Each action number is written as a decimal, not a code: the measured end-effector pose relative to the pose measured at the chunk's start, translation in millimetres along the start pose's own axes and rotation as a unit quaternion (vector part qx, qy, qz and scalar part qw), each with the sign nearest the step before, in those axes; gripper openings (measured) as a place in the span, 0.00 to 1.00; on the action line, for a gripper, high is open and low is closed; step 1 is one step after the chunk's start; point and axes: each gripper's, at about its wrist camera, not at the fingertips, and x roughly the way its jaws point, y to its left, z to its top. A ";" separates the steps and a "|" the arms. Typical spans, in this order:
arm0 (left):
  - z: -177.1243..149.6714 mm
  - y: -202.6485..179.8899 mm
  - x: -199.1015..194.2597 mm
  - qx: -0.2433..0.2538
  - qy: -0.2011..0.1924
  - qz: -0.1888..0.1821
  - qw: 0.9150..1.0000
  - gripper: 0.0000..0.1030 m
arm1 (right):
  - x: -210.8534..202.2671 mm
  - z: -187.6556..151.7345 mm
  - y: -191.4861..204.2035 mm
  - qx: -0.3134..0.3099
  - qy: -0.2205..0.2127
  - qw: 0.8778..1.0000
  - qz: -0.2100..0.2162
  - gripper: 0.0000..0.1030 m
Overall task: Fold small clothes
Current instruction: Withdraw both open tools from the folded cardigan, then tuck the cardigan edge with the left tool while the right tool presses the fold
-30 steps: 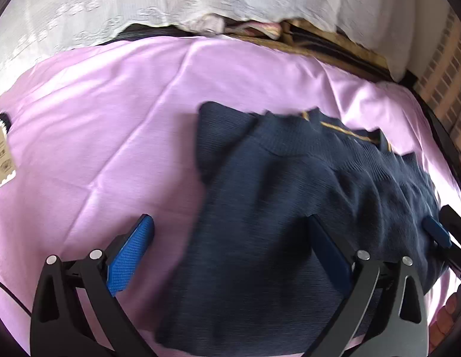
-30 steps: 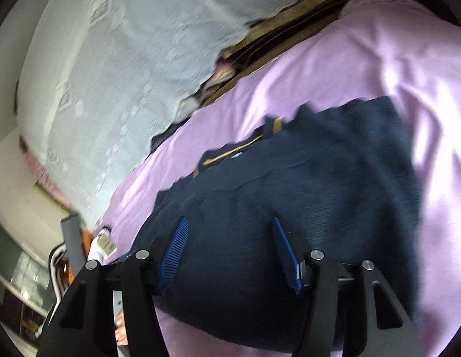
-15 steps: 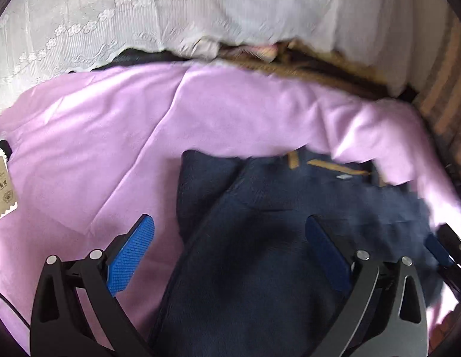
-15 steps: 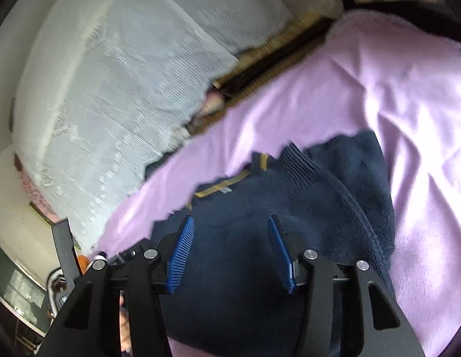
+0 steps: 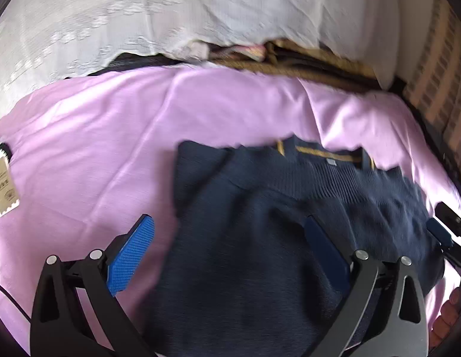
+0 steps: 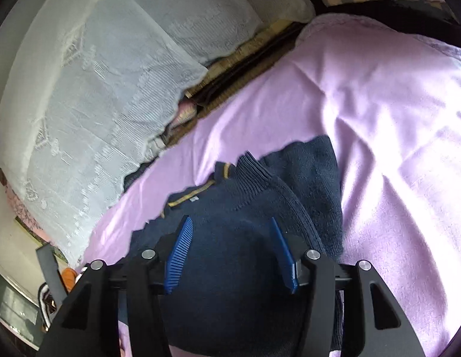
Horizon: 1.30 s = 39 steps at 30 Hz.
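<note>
A navy knit sweater (image 5: pixel 260 253) with a mustard-trimmed collar (image 5: pixel 322 151) lies folded on the lilac sheet (image 5: pixel 96 148). My left gripper (image 5: pixel 229 218) hovers over its left half. It is open wide, the left pad (image 5: pixel 135 250) over bare sheet and the right pad (image 5: pixel 325 247) over the knit. My right gripper (image 6: pixel 230 220) hangs above the sweater (image 6: pixel 230 282) near a ribbed edge (image 6: pixel 254 169). Its jaws are opening, with knit below them but nothing pinched. The right gripper's fingertip (image 5: pixel 438 233) also shows at the left wrist view's right edge.
A white lace cloth (image 5: pixel 141 23) drapes along the far side of the sheet, with a woven mat edge (image 5: pixel 304 65) under it. A paper tag (image 5: pixel 4 184) lies at the far left. A person's fingers (image 5: pixel 446 315) show at the lower right. An orange object (image 6: pixel 68 276) sits off the sheet.
Both cameras have drawn back slightly, so more sheet and white cloth show. The right jaws narrowed and then widened again. The sweater lies in the same place.
</note>
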 end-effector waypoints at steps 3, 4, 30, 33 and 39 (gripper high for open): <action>-5.1 -7.8 27.6 0.023 0.059 0.016 0.998 0.96 | 2.2 -1.3 4.4 -0.022 0.000 1.000 -0.013 0.55; -3.5 -4.9 26.2 0.013 0.059 0.007 0.998 0.96 | 1.9 -2.1 6.3 -0.029 0.000 1.000 -0.013 0.59; 8.4 -37.3 9.5 -0.020 0.025 0.032 0.999 0.96 | -72.2 -39.9 -47.1 0.105 -0.025 0.994 0.012 0.66; 0.3 -47.7 23.0 0.026 0.021 0.070 0.997 0.96 | -63.2 -38.0 -45.8 0.098 -0.016 0.995 0.003 0.66; 1.2 -39.4 14.9 0.015 0.015 0.050 0.998 0.96 | -41.8 -26.3 -41.8 0.076 -0.010 0.997 -0.018 0.66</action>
